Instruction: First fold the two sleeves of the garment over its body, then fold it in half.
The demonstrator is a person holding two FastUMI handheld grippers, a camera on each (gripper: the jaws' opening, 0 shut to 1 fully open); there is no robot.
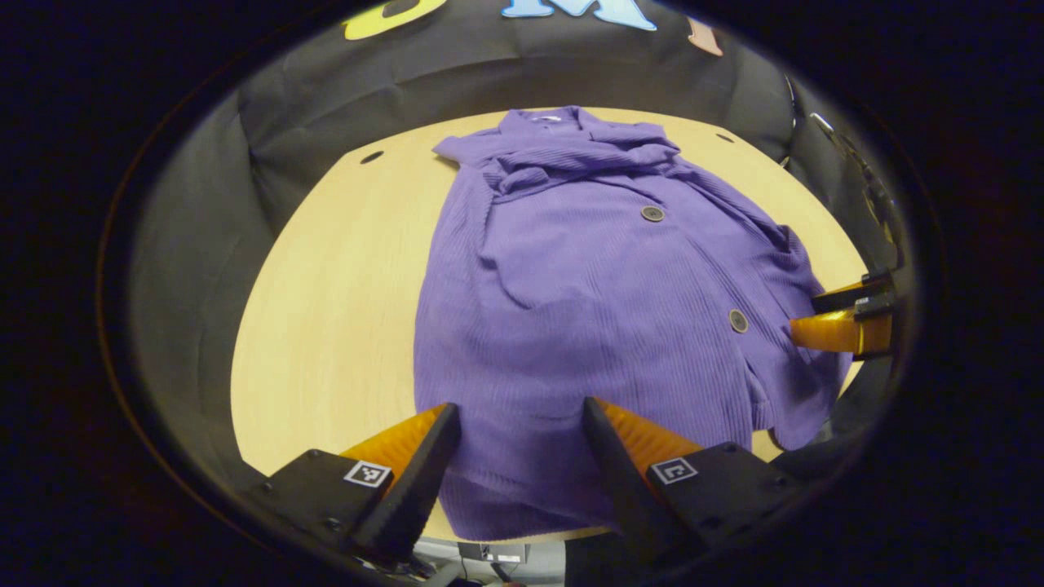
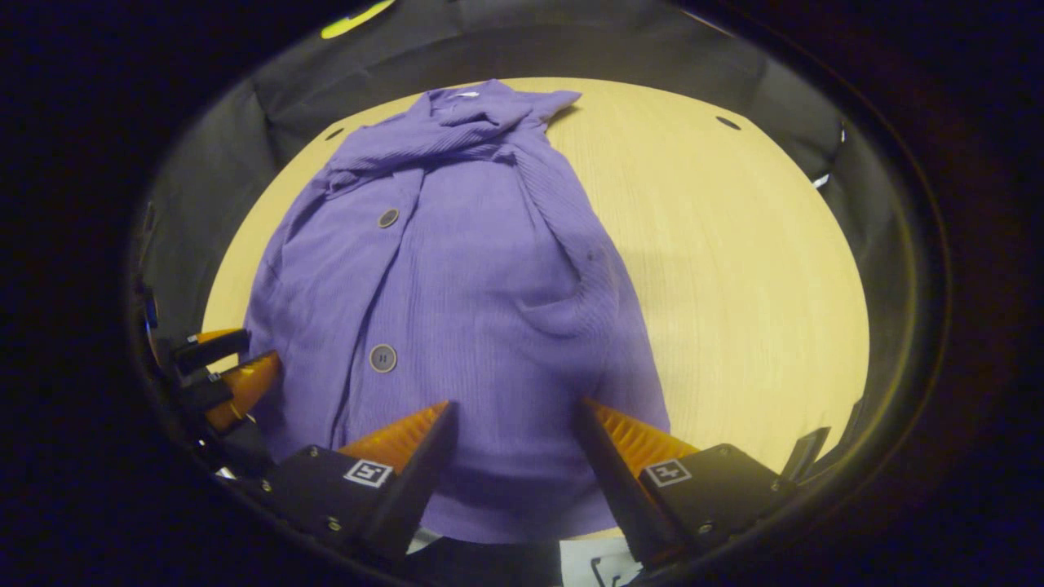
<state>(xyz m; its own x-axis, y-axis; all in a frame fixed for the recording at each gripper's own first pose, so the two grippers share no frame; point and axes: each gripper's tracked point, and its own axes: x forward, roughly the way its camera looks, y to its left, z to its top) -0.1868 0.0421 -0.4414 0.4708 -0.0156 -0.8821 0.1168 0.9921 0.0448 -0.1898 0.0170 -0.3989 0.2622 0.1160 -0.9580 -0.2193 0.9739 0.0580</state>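
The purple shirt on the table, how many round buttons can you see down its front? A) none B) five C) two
C: the purple shirt shows two round buttons, an upper button and a lower button, on its front as it lies on the table.

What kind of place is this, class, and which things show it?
Probably a recording booth, not a home: black cloth wall around a round wooden table, a purple garment laid out, two open tongs.
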